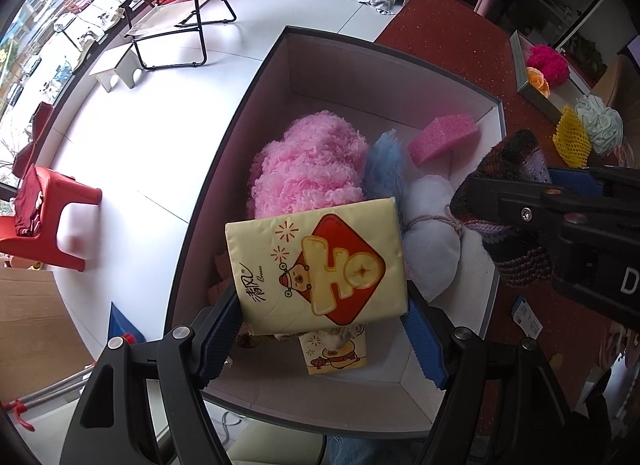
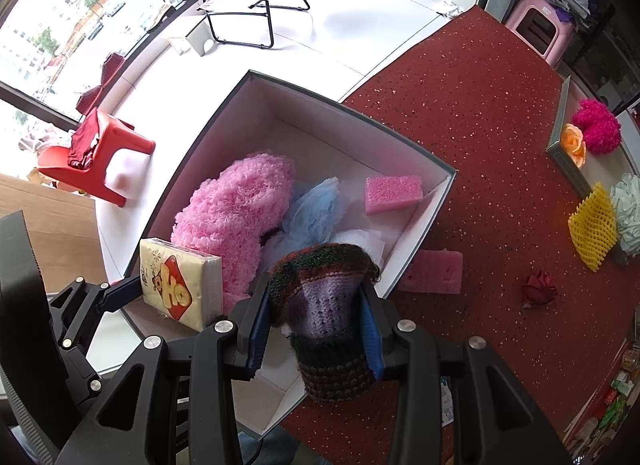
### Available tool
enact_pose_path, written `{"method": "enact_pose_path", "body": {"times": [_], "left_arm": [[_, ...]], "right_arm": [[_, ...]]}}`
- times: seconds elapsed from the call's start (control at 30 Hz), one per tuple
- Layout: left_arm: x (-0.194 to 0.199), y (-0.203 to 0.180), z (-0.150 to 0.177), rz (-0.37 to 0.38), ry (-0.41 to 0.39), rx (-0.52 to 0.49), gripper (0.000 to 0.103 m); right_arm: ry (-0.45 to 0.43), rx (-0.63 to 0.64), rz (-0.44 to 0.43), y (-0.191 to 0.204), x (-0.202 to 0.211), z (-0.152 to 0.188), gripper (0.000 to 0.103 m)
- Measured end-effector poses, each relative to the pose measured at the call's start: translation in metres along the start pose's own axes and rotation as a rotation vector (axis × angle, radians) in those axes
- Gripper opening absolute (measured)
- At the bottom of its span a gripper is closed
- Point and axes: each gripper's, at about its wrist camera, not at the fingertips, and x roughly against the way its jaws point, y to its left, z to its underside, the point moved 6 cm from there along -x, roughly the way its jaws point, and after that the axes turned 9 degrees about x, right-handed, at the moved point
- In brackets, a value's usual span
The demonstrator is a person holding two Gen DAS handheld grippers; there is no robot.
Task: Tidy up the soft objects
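With both grippers loaded over the box (image 1: 494, 105), this reads as the drop step; 2 items to place, neither released yet.

Left gripper (image 1: 324, 329): pads clamped on the tissue pack (image 1: 320, 265), held wide across its width; pack hangs above the near end of the box, over a smaller pack (image 1: 334, 353) lying at 6 o'clock on the floor.

Right gripper (image 2: 316, 321): jaws pinched narrow on the knit sock (image 2: 324, 305); the sock bulges above and below the pads; in the right view it sits over the box's near-right wall, partly outside the rim at 5 o'clock.

Box contents: pink fluff (image 2: 236, 217) filling the left side, 9 to 11 o'clock; blue puff (image 2: 316, 209) at centre; pink sponge (image 2: 394, 193) in the far-right corner at 1 o'clock; white pouch (image 1: 432, 237) at 3 o'clock in the left view.

Still out on the red mat (image 2: 480, 113): pink foam block (image 2: 436, 271) just beside the box wall, dark rose (image 2: 540, 289), yellow net (image 2: 594, 225), pale pouf (image 2: 630, 213); a tray (image 2: 560, 145) at 2 o'clock holds a magenta pompom (image 2: 598, 131) and orange rose (image 2: 574, 143).

How I'd do it:
- shift the sock toward 11 o'clock until it is fully inside the rim before opening; as it hangs, my guess is it could catch on the wall and flop out;
- free floor looks best along the far wall at 12 o'clock and near 6 o'clock; lay the pack flat there, not on the fluff, where it would likely slide;
- release 1 at a time; the grippers are near each other;
- lower before opening; soft items settle unpredictably.
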Motion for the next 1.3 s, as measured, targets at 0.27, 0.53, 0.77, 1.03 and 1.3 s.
{"method": "enact_pose_path", "body": {"times": [0.27,0.53,0.77,1.03,1.3], "left_arm": [[-0.006,-0.005,-0.005,-0.004,0.013,-0.011,0.077],[-0.005,-0.009,-0.006,0.0,0.011,-0.016,0.102],[-0.005,-0.002,-0.006,-0.016,0.023,0.019,0.102],[0.039,0.0,-0.007,0.071,0.014,0.087,0.102],[0.063,-0.011,0.018,0.163,0.045,0.028,0.102]], "right_arm": [[0.013,-0.004,0.006,-0.002,-0.01,-0.003,0.043],[0.016,0.011,-0.006,-0.002,-0.015,-0.008,0.087],[-0.035,0.017,0.023,-0.005,-0.005,-0.007,0.103],[-0.124,-0.034,0.046,-0.014,0.027,-0.001,0.103],[-0.208,-0.065,0.031,-0.01,0.074,0.019,0.103]]}}
